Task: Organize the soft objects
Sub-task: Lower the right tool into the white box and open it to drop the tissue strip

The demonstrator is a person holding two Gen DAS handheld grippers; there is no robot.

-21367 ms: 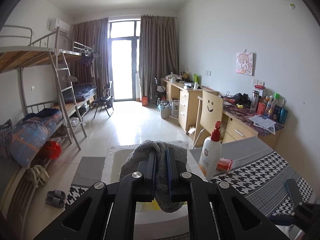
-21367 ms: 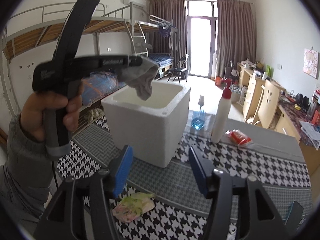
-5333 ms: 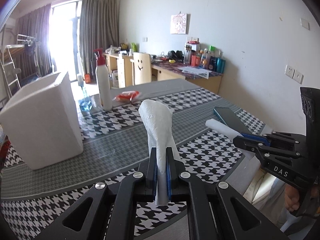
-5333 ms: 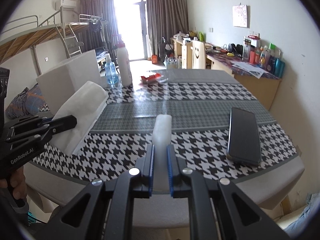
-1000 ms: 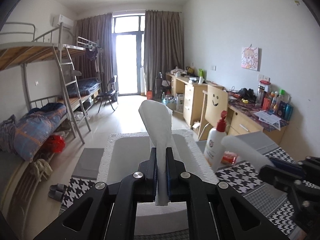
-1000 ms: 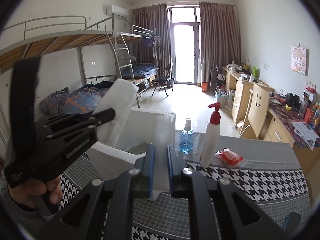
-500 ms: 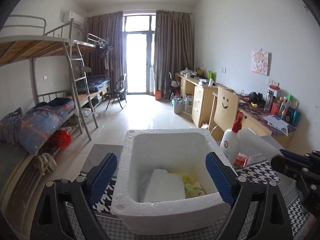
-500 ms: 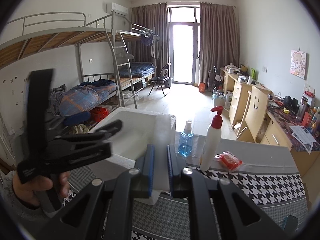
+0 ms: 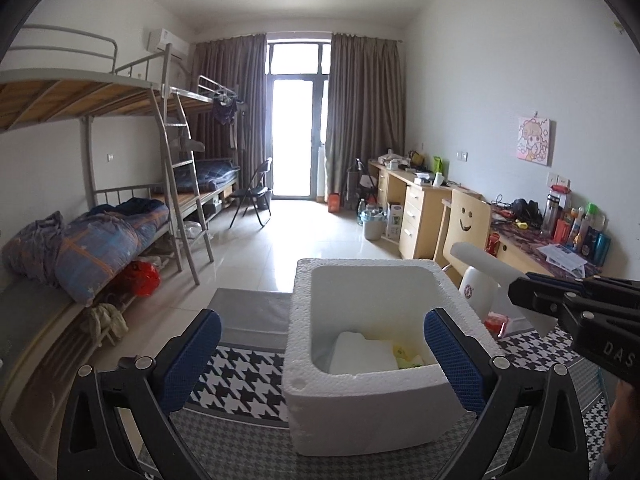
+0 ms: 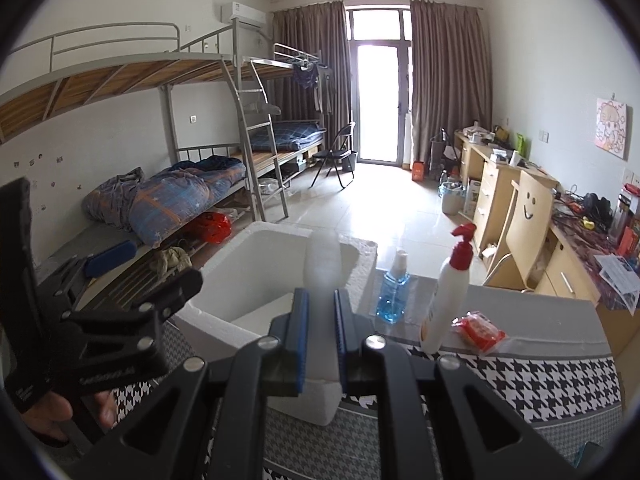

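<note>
**Open box mouth, crowded right side**

The foam box [image 9: 372, 408] stands open-topped on the table [image 9: 244, 368], its mouth unobstructed from above; a white pad [image 9: 362, 354] and a yellow item [image 9: 408, 360] cover part of its floor. At 9 o'clock of the box the checkered cloth lies bare. At 3 o'clock a pump bottle [image 10: 450, 300], a blue bottle [image 10: 394, 292] and a red packet [image 10: 478, 330] stand close together. The right hand-held gripper [image 10: 320, 316] with its white roll [image 10: 322, 268] reaches over the box's right rim.
</note>
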